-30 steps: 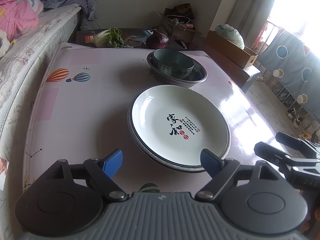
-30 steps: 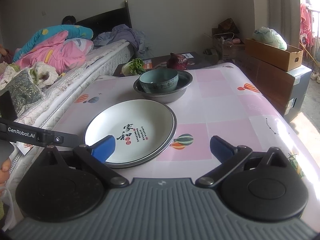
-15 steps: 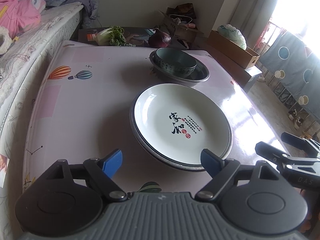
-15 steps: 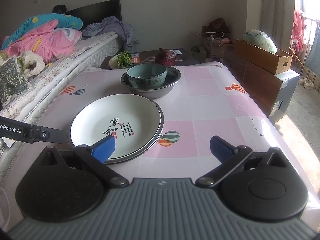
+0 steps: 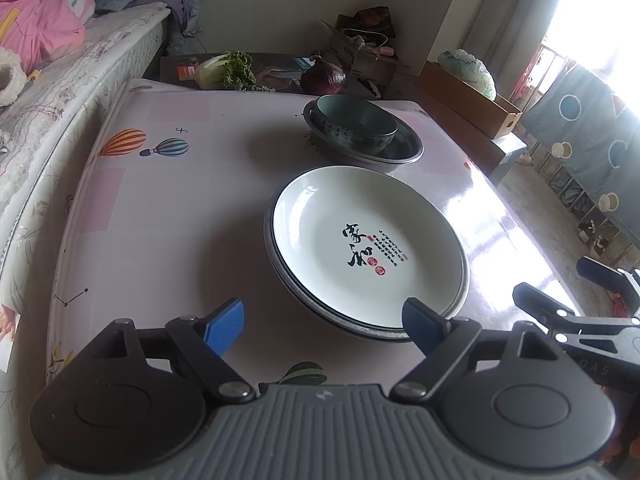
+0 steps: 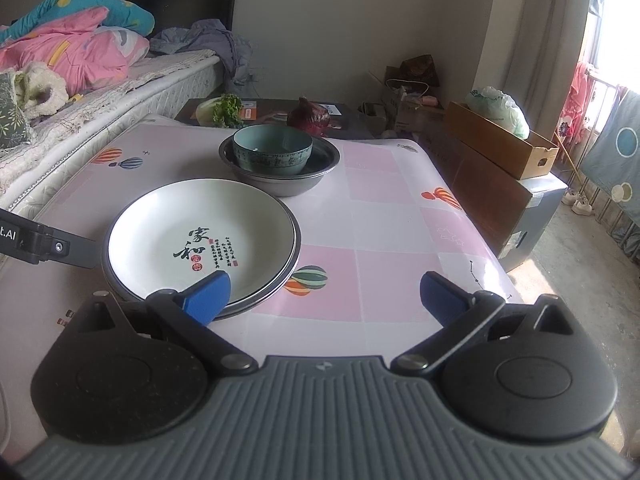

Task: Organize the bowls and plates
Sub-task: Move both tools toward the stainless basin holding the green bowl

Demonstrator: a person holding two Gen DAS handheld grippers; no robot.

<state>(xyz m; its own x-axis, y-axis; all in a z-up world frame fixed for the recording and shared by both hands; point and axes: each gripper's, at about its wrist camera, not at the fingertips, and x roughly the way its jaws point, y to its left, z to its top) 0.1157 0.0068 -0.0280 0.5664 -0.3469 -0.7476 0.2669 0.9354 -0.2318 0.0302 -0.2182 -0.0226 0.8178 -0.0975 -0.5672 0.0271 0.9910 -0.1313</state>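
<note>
The bed [image 6: 80, 92] is the biggest thing, up at ten o'clock in my right view, with pink and blue blankets [image 6: 76, 44] piled on it. Next is the table [image 5: 168, 216], covered with a pink cloth that has balloon pictures on it. A brown box [image 6: 504, 144] sits at three o'clock, off the table, with a green bag [image 6: 500, 110] on top.

On the table, near the middle, is a white plate [image 5: 360, 248] with black writing. It lies on top of another plate, and I can only see that one's rim. Past it, toward twelve o'clock, a metal bowl [image 5: 400, 152] holds a small green bowl [image 5: 354, 126]. The two piles are near each other but not touching.

Behind the table, at twelve o'clock, are a leafy cabbage [image 5: 228, 70] and a purple onion [image 5: 324, 78].

My left claw [image 5: 324, 322] is wide apart and holds nothing. It hangs by the near edge of the plate. My right claw [image 6: 326, 294] is wide apart too, and empty. Its left finger is over the plate's near rim.
</note>
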